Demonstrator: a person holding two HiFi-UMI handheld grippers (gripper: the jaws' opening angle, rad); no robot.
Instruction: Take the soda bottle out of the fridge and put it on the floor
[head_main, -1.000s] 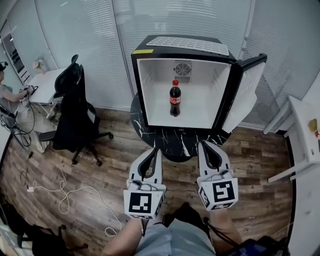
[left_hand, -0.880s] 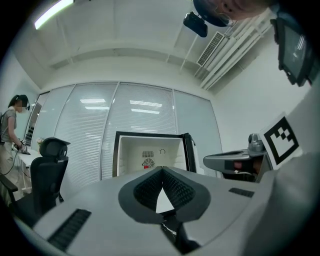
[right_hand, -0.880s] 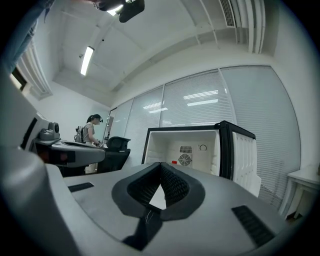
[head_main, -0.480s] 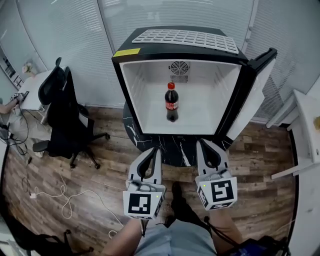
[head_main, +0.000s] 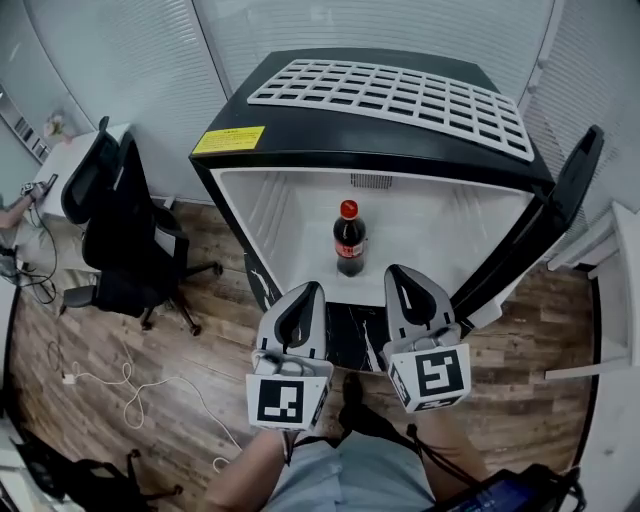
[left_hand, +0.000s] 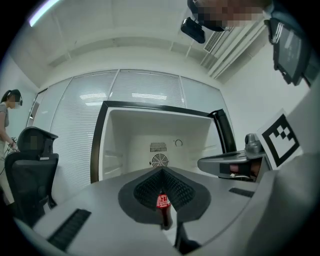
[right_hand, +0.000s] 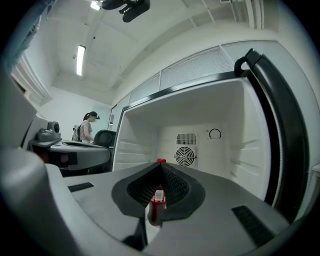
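Observation:
A dark soda bottle (head_main: 349, 238) with a red cap and red label stands upright in the middle of the open black fridge (head_main: 380, 115), on its white floor. My left gripper (head_main: 304, 293) and right gripper (head_main: 401, 274) are side by side just in front of the fridge's opening, both shut and empty. The bottle stands a short way beyond them, between their two tips. In the left gripper view the bottle (left_hand: 162, 209) shows through the slit below the closed jaws. The right gripper view shows the bottle (right_hand: 156, 202) the same way, straight ahead.
The fridge door (head_main: 548, 235) hangs open at the right. The fridge rests on a black marble table (head_main: 352, 335). A black office chair (head_main: 120, 225) stands to the left, a white cable (head_main: 130, 388) lies on the wood floor, and a white desk (head_main: 625, 265) is at the right.
The view has come closer to the fridge, which now fills more of the frame. Both shut grippers have moved forward, up to the fridge's front edge.

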